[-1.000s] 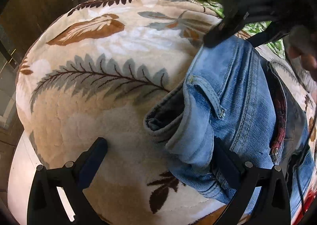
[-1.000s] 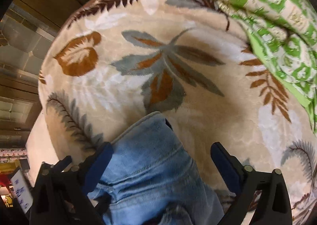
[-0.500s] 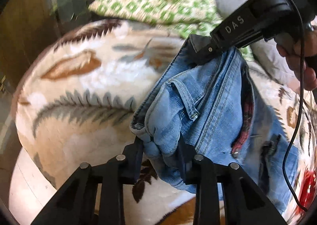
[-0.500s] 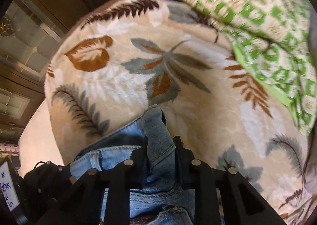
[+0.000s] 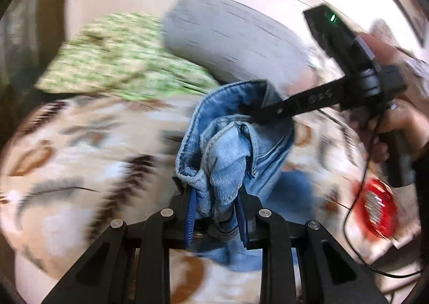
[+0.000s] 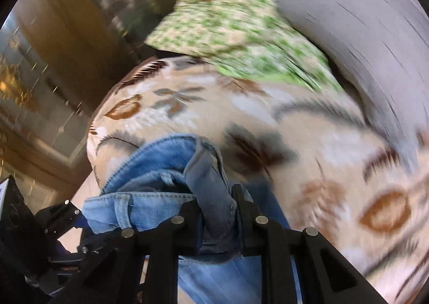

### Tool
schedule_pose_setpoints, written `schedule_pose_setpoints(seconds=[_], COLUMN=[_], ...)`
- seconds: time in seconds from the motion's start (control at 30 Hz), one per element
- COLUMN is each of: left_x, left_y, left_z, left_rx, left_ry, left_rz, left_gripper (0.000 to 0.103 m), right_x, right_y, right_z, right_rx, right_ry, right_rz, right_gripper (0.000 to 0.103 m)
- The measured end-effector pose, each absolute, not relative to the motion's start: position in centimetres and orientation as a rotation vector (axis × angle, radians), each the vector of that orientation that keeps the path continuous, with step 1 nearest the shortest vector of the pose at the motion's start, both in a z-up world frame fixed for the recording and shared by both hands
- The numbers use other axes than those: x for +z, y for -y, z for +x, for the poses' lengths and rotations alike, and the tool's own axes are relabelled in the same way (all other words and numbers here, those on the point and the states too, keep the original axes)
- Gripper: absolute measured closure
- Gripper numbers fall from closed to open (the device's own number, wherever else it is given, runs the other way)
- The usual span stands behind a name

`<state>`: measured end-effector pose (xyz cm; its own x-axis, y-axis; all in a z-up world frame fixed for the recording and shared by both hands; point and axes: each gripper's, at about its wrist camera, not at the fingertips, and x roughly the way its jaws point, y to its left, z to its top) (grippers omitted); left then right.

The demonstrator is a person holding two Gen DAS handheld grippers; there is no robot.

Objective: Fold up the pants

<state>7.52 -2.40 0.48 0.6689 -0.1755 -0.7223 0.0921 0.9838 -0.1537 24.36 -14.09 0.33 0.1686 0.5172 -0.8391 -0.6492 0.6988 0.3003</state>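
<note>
Gripping the jeans (image 5: 228, 148) in both hands, I have a bunched fold of waistband denim clamped between the fingers of my left gripper (image 5: 214, 205), and another fold of the same waistband pinched in my right gripper (image 6: 217, 210); both sets of fingers have just been closing, and the cloth sits firmly between them in each view. The jeans hang up off the bed (image 6: 308, 130), over the leaf-patterned blanket, with the rest of the denim trailing down toward the near edge. A green patterned cloth (image 6: 236, 33) and a grey pillow (image 6: 362, 25) lie toward the far edge, well apart from my work. Everything is smeared with motion blur, so finer detail escapes me. As I judge it, the folding has barely begun: I only have my hold at the waist, and no crease is made. Left to do is bringing the legs together, laying them flat, and doubling them over.
</note>
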Motion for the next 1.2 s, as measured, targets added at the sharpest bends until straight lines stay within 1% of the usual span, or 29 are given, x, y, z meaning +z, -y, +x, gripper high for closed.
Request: schedule_pose_setpoints(seconds=[0.17, 0.33, 0.4, 0.47, 0.5, 0.53, 0.6, 0.63, 0.67, 0.7, 0.77, 0.87, 1.0, 1.07, 1.2], left_x=[-4.0, -9.7, -10.6, -10.5, -10.2, -9.6, -7.9, -7.1, -6.1, -5.2, -3.3, -1.5, -1.7, -3.0, -6.8], left_y=[8.9, 12.1, 12.6, 13.0, 13.1, 13.0, 12.4, 12.0, 11.5, 10.9, 9.7, 7.5, 4.2, 2.6, 0.9], left_z=[8.3, 8.9, 8.8, 8.8, 8.6, 8.6, 8.1, 7.7, 7.3, 6.9, 5.8, 5.6, 7.3, 8.9, 11.9], left_rx=[-0.334, -0.404, -0.408, -0.419, -0.425, -0.437, -0.465, -0.488, -0.507, -0.525, -0.501, -0.482, -0.391, -0.379, -0.4], left_ry=[-0.95, -1.091, -1.1, -1.099, -1.101, -1.102, -1.089, -1.077, -1.061, -1.037, -0.97, -0.93, -0.936, -0.971, -1.079], left_rz=[-0.066, -0.021, -0.003, 0.043, 0.05, 0.04, 0.013, -0.012, -0.039, -0.067, -0.085, -0.079, -0.078, -0.084, -0.112], left_gripper=[0.077, 0.077, 0.076, 0.073, 0.073, 0.071, 0.062, 0.045, 0.027, 0.022, 0.013, 0.007, 0.007, 0.007, 0.007], right_x=[-5.5, -12.2, -13.8, -14.1, -14.0, -13.7, -12.9, -12.3, -11.5, -10.9, -9.4, -7.5, -4.7, -4.1, -5.6], right_y=[21.6, 24.7, 25.5, 26.1, 26.2, 26.2, 26.2, 26.3, 26.4, 26.6, 27.4, 28.5, 29.6, 29.6, 28.3], right_z=[23.7, 23.9, 24.0, 24.0, 24.0, 23.9, 23.6, 23.2, 22.7, 22.2, 20.8, 19.3, 16.0, 14.2, 12.2], right_rx=[0.721, 0.63, 0.622, 0.628, 0.631, 0.634, 0.627, 0.614, 0.584, 0.548, 0.515, 0.474, 0.458, 0.484, 0.523], right_ry=[-1.221, -1.315, -1.314, -1.309, -1.308, -1.303, -1.292, -1.278, -1.255, -1.228, -1.178, -1.131, -1.05, -1.031, -1.063], right_rz=[-0.021, 0.026, 0.065, 0.111, 0.113, 0.109, 0.097, 0.09, 0.069, 0.045, 0.012, -0.002, 0.046, 0.092, 0.241], right_gripper=[0.085, 0.085, 0.085, 0.084, 0.084, 0.082, 0.074, 0.054, 0.027, 0.021, 0.019, 0.019, 0.019, 0.019, 0.019])
